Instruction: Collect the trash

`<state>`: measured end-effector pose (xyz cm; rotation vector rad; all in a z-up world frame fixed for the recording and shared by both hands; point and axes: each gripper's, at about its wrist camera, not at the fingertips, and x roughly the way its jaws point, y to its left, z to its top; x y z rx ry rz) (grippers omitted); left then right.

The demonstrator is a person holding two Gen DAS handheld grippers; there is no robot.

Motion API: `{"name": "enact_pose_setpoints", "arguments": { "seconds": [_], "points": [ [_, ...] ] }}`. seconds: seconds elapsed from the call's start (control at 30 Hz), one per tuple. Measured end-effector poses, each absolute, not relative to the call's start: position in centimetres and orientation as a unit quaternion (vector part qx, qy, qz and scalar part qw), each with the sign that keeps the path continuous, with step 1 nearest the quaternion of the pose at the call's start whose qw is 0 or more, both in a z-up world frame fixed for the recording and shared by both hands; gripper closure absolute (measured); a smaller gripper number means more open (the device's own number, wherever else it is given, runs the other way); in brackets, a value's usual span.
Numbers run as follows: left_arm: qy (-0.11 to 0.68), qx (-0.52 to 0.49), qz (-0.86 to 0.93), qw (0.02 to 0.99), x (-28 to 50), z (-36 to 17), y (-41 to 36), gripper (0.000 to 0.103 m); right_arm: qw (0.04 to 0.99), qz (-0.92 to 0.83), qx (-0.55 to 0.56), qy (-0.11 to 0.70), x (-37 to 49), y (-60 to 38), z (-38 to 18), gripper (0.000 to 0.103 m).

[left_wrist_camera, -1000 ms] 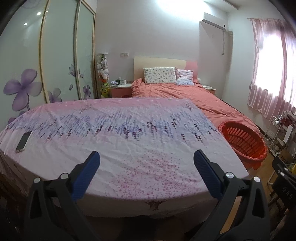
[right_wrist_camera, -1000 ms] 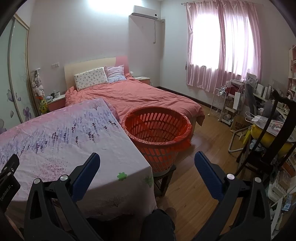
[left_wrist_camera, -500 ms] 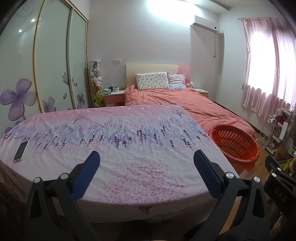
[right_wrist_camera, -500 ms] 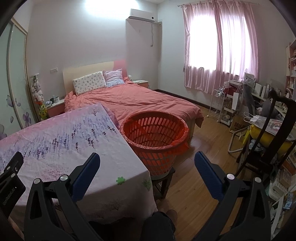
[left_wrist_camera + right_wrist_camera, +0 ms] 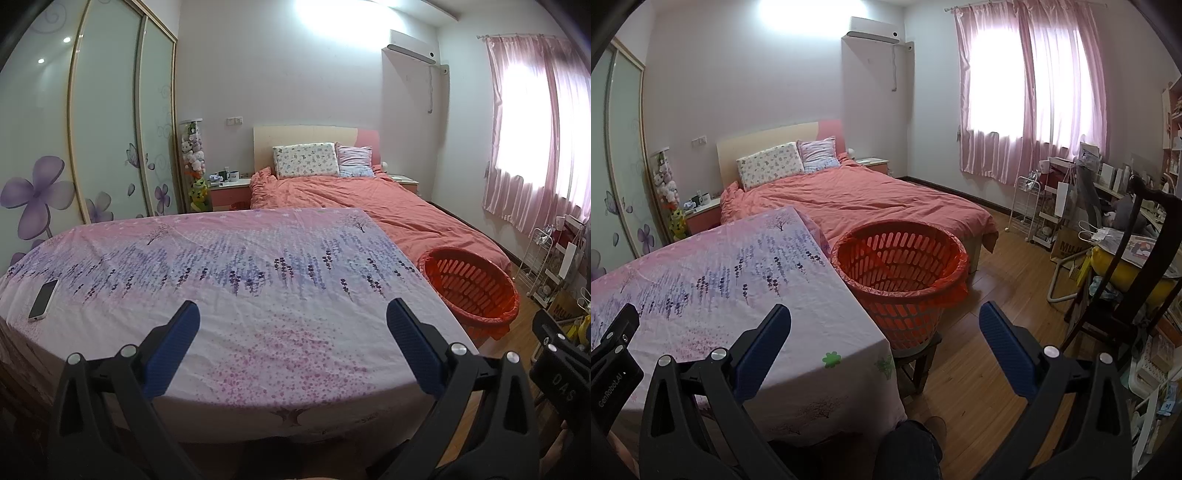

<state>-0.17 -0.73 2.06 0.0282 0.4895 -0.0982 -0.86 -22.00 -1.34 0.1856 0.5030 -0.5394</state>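
A red slatted basket [image 5: 901, 280] lined with a red bag stands on a low stool at the right end of a table with a pink and purple floral cloth [image 5: 236, 295]; it also shows in the left wrist view [image 5: 469, 288]. My left gripper [image 5: 291, 347] is open and empty above the table's near edge. My right gripper [image 5: 882, 347] is open and empty, above the table's right corner and the floor in front of the basket. No trash shows on the cloth.
A phone [image 5: 43, 299] lies on the cloth at the far left. A bed with a salmon cover [image 5: 871, 195] stands behind the table. A dark chair [image 5: 1137, 266] and cluttered shelves stand at the right. Wardrobe doors [image 5: 107, 122] line the left wall.
Both grippers have pulled back and tilted slightly, so the table and basket sit lower and farther in the views. Both stay open.
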Motion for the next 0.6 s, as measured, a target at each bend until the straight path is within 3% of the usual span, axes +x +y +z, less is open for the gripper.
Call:
{"name": "enact_pose_setpoints", "arguments": {
  "seconds": [0.6],
  "points": [
    [0.245,0.009,-0.042,0.969,-0.21,2.12,-0.46,0.004,0.93,-0.262,0.089,0.243,-0.88,-22.06,-1.19,0.002]
  ]
}}
